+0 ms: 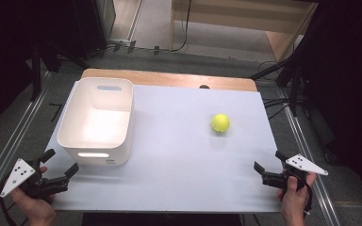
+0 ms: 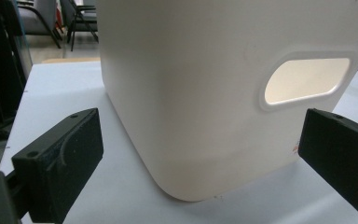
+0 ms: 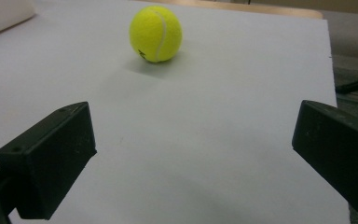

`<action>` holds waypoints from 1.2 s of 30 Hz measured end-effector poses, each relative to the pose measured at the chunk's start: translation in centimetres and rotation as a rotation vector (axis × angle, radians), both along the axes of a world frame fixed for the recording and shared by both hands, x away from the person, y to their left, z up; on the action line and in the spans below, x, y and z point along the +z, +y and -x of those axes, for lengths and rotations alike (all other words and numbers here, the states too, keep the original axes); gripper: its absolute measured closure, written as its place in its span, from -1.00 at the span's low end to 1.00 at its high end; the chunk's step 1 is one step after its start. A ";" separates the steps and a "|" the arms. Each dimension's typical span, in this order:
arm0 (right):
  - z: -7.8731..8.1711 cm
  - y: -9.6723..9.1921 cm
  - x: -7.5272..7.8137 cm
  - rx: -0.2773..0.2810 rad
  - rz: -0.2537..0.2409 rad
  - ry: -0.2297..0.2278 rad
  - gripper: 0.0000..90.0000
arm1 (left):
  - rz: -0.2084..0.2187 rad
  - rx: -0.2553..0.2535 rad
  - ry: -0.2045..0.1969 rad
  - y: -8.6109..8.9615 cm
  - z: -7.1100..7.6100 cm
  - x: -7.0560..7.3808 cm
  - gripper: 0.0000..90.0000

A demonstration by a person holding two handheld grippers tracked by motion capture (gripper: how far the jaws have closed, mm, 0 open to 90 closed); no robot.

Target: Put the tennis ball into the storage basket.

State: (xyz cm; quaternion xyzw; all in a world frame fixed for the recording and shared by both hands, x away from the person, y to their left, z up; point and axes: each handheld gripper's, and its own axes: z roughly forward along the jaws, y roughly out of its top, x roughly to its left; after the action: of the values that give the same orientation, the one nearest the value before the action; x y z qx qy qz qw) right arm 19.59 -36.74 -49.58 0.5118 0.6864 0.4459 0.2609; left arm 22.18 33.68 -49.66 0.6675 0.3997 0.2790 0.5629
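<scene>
Worktop (image 1: 179, 155): white sheet over a wooden top, whose far edge shows along the upper part of the high view.

Tennis ball (image 1: 220, 123): yellow-green, resting on the sheet right of centre in the high view, alone and well apart from everything else. In the right gripper view it sits near the top of the frame, left of centre (image 3: 155, 33), white seam facing the camera, a soft shadow beneath it.

White plastic bin (image 1: 96, 121): left half of the high view, upright, open top, slot handles cut in the near and far walls. In the left gripper view its near wall and rounded corner (image 2: 200, 107) stand close ahead, with the slot handle at the upper right.

Left hand-held gripper (image 1: 59, 161): lower left of the high view, in the person's hand, just beside the bin's near left corner, not touching. Jaws spread wide, nothing between them.

Right hand-held gripper (image 1: 269, 162): lower right of the high view, at the sheet's edge, aimed toward the ball but well short of it. Jaws stand wide apart, only bare sheet between them.
</scene>
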 end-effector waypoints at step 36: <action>-9.9 5.7 5.0 0.288 0.219 0.240 -1.00 | -0.010 -0.013 -0.026 0.1 -0.2 0.6 -1.00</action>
State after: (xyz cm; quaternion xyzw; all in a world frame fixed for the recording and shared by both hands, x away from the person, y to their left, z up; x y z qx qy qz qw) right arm 29.50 -31.03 -44.61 0.4265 0.8230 0.3370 0.1650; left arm 22.34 33.82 -49.08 0.6691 0.3867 0.2860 0.5666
